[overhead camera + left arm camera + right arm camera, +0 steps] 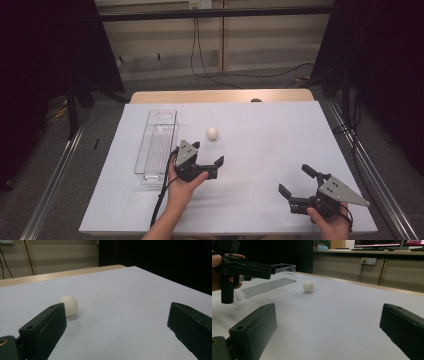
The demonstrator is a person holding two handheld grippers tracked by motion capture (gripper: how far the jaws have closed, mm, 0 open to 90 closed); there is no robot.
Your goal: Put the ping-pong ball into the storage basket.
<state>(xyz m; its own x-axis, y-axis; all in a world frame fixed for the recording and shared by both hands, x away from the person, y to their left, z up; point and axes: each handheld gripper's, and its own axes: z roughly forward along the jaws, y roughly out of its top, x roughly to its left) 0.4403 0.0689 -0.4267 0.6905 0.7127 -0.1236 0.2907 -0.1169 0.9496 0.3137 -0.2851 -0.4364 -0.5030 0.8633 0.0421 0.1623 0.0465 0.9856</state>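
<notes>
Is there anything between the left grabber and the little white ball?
No, just bare white table between the left gripper and the ball, as the high view shows.

The high view looks down and forward on your white paper-covered table (260, 150) from above your side. The left gripper view sits low between its black jaws, very near the small white round ball (68, 305), facing the far table edge. The right gripper view also sits low, farther away, and shares this ball (308, 286) and the clear plastic rectangular tray (269, 282).
</notes>
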